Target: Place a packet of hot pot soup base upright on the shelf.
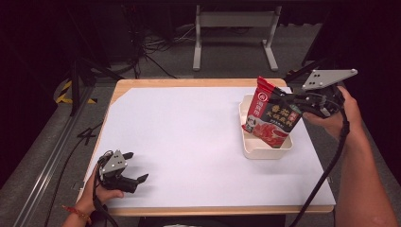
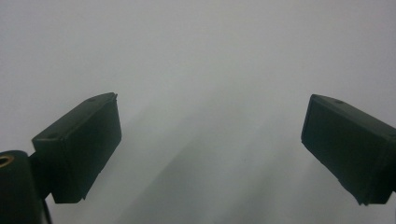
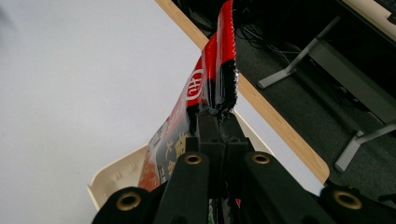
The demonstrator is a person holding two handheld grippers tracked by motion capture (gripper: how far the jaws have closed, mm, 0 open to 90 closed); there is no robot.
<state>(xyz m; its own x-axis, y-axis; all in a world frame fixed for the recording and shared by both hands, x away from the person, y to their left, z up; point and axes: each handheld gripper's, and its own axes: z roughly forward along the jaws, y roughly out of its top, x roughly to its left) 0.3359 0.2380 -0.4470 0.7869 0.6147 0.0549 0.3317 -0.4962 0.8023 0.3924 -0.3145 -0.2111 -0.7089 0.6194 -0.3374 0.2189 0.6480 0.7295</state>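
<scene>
One red pouch (image 1: 269, 116) hangs pinched in the right gripper (image 1: 289, 100), jaws clamped on its edge, over the cream tray (image 1: 265, 152) at right, likely for lowering in. Left gripper (image 1: 138, 166) rests near-left, jaws wide, holding nothing.

The red pouch (image 1: 270, 117), right of centre in the high view, carries large Chinese characters on its black middle band, too blurred to read, and a round white logo near its top, perhaps one character.

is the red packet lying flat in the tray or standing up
Standing up, tilted. The red packet has its lower end inside the cream tray, while the right gripper is shut on its upper part, keeping it from lying flat.
</scene>
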